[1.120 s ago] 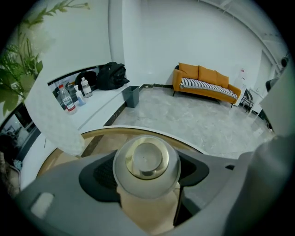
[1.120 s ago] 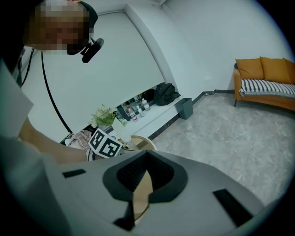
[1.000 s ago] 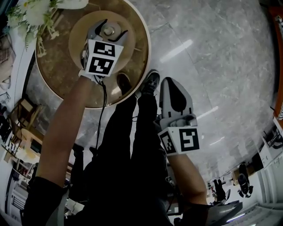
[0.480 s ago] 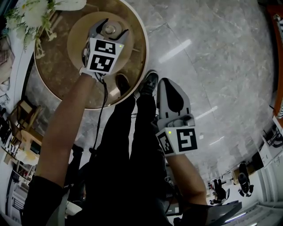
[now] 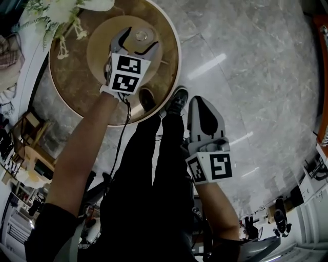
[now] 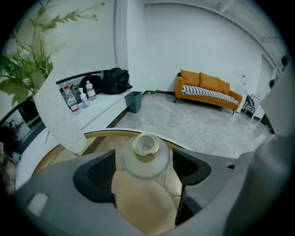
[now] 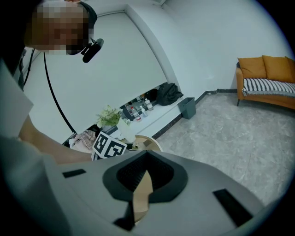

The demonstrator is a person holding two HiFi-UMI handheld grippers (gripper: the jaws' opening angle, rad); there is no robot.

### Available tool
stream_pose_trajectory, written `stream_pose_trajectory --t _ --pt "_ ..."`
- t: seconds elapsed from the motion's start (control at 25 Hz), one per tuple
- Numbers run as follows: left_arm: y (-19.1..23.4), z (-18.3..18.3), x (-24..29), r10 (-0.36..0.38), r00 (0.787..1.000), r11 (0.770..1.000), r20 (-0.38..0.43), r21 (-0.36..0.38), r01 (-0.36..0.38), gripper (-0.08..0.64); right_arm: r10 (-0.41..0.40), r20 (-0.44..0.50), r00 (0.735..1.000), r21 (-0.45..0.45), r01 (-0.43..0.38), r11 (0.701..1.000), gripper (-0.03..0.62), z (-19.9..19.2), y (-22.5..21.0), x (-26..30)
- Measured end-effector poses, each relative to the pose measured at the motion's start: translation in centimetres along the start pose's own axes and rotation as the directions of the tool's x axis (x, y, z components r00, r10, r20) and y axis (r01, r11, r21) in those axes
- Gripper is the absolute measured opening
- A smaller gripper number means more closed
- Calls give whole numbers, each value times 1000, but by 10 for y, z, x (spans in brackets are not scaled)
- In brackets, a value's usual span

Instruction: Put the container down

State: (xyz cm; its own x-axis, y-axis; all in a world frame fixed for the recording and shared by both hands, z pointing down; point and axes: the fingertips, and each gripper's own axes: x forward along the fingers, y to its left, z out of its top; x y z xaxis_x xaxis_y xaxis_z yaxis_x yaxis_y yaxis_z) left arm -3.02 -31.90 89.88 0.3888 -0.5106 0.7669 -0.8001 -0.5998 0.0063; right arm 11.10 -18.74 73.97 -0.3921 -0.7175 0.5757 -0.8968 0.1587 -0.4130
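The container (image 6: 145,156) is a frosted glass jar with a gold neck. It stands upright on a pale round board (image 5: 102,43) on the round wooden table (image 5: 72,87). My left gripper (image 6: 144,169) sits around the container (image 5: 143,36), one dark pad (image 6: 94,175) on each side. Its jaws are opening, and a thin gap shows between the pads and the glass. My right gripper (image 5: 202,105) hangs over the floor beside the person's legs, away from the table. Its jaws (image 7: 144,184) are closed together with nothing in them.
A white vase (image 6: 57,115) with green and white flowers (image 5: 56,15) stands on the table just left of the container. Beyond the table are a grey marble floor, a dark bin (image 6: 134,100), an orange sofa (image 6: 207,90) and a ledge with bottles (image 6: 73,97). The person's shoes (image 5: 174,97) are by the table's edge.
The left gripper's jaws have spread a little around the container, which stays on the board. The head view has shifted slightly. The right gripper has barely moved.
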Motion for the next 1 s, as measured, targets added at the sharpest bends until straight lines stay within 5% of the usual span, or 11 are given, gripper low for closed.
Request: stream_pose_trajectory --t 0.36,0.56,1.0 --pt "-9 -1 -57 14 1000 999 18 -31 -13 374 31 20 999 -26 -30 999 7 15 25 -15" --pt "-13 21 -118 77 987 993 137 -99 -64 373 56 24 998 -73 -54 996 6 24 41 -29" --pt "-70 34 -230 -3 973 951 229 -301 74 371 86 76 993 -106 -77 991 6 59 70 -63"
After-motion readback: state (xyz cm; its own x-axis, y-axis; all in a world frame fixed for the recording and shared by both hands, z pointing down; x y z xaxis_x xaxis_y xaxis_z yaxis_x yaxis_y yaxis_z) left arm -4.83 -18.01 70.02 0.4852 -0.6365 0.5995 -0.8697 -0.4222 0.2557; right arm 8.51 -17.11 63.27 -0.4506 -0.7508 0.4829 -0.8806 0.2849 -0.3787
